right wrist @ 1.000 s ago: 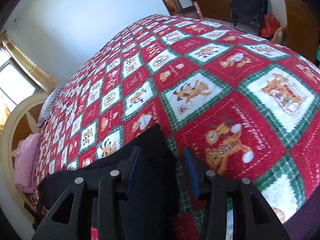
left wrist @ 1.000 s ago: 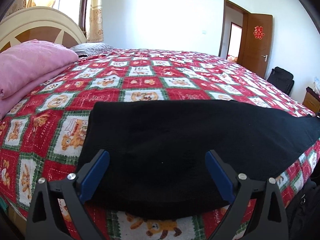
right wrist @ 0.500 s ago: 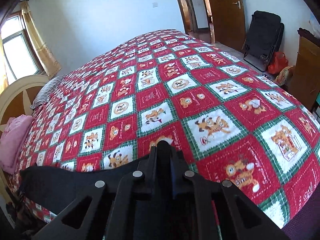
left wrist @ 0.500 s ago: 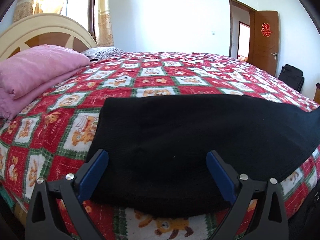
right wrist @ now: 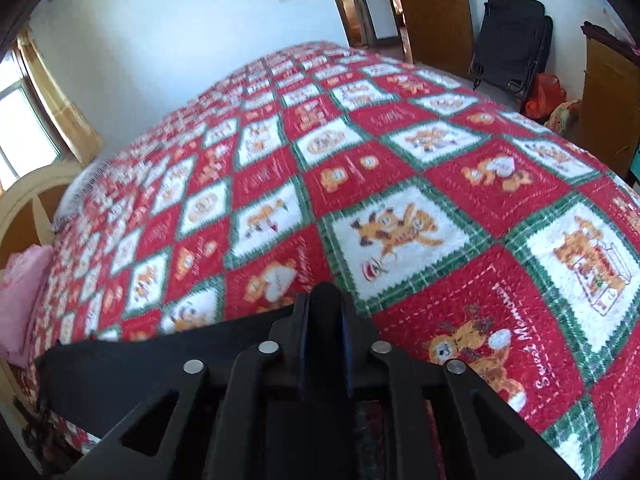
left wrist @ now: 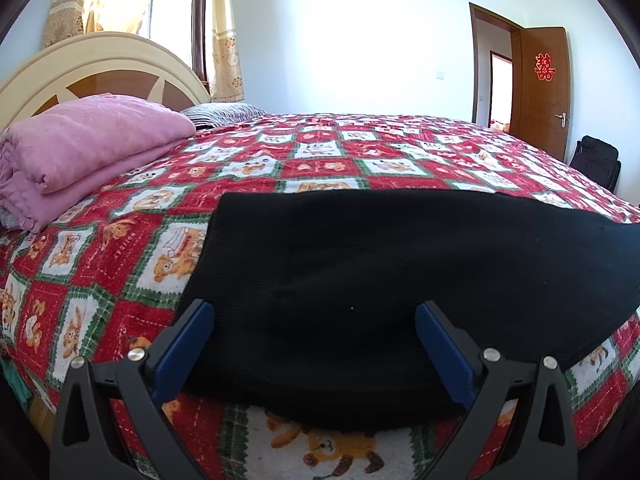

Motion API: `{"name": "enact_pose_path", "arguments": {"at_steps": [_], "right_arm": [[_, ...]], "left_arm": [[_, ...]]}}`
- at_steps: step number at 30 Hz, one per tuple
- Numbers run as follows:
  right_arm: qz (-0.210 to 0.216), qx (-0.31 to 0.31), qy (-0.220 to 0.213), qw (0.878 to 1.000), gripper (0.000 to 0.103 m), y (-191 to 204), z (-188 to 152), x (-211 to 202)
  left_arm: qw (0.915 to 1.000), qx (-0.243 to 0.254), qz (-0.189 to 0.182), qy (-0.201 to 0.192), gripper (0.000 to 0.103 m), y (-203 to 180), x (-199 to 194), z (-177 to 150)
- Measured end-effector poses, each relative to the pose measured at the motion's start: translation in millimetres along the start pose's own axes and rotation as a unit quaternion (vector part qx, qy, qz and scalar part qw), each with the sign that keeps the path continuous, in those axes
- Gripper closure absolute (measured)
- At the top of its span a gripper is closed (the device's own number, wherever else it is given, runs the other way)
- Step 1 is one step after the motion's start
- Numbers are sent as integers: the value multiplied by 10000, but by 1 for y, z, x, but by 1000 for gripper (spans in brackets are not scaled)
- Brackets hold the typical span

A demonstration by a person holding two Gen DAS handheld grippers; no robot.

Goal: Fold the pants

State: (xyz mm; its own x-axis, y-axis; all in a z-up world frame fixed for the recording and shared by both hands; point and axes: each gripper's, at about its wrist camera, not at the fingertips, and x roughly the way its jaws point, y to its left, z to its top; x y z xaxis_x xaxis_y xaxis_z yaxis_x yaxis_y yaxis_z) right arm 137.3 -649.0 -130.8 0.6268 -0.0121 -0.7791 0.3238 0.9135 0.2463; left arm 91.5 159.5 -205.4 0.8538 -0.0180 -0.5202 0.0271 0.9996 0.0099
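Note:
Black pants [left wrist: 400, 248] lie lengthwise along the near edge of a bed with a red, white and green bear-patterned cover [left wrist: 320, 152]. My left gripper [left wrist: 314, 306] is open wide, its blue pads on either side of the broad near end of the pants and touching nothing. In the right wrist view the pants [right wrist: 140, 364] stretch away to the left. My right gripper [right wrist: 324, 300] has a bunch of the black cloth at their other end between its blue pads. Its jaws are opening slightly while the cloth still fills the gap.
A folded pink blanket [left wrist: 80, 148] and a striped pillow [left wrist: 224, 112] lie by the cream headboard [left wrist: 100, 60]. Beyond the bed are a brown door [left wrist: 544, 88], a black bag [right wrist: 512, 40] and a wooden cabinet [right wrist: 612, 100]. The bed cover [right wrist: 400, 160] spreads wide behind the pants.
My right gripper went from open around the pants' end to closed on it. The left gripper stayed open and tilted up a little, showing more of the room.

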Motion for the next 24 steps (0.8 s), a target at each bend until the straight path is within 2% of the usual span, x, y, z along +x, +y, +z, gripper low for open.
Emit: {"name": "enact_pose_path", "arguments": {"at_steps": [1,2,3,5,8,11,14,17,19,21,24], "right_arm": [[-59,33,-108,9999,72,1,0,-6],[-230,7,-222,9995,58,3,0,-12],[-592,-93,-410,9974,52,9,-3,-24],[-811,-258,-633,9944,50,22,-9,-43],[-399,-861,-782,9924,51,63,-30,-69],[4,-1831,-677,9808,51,123,-67,-74],[324,-2966,-321,9539,51,186,-118,-58],[580,-3956,-3,9166,51,236,-171,-38],[553,-4489,60,8918,55,258,-198,-26],[541,-4718,67,8800,56,270,-210,-17],[510,-4812,36,8751,58,275,-212,-4]], "left_arm": [[10000,8,15,13,0,-1,-1,1],[10000,18,33,26,0,-1,-2,1],[10000,29,66,30,0,-1,-3,3],[10000,31,70,-42,0,-1,-9,8],[9999,52,40,-151,0,-5,-17,17],[9998,26,-179,-116,0,-12,-20,23],[9992,143,-360,-29,0,-25,-21,24],[9984,264,-497,9,0,-34,-22,23],[9982,279,-532,29,0,-37,-22,24],[9982,254,-549,54,0,-37,-21,24],[9983,205,-545,95,0,-36,-20,23]]}}
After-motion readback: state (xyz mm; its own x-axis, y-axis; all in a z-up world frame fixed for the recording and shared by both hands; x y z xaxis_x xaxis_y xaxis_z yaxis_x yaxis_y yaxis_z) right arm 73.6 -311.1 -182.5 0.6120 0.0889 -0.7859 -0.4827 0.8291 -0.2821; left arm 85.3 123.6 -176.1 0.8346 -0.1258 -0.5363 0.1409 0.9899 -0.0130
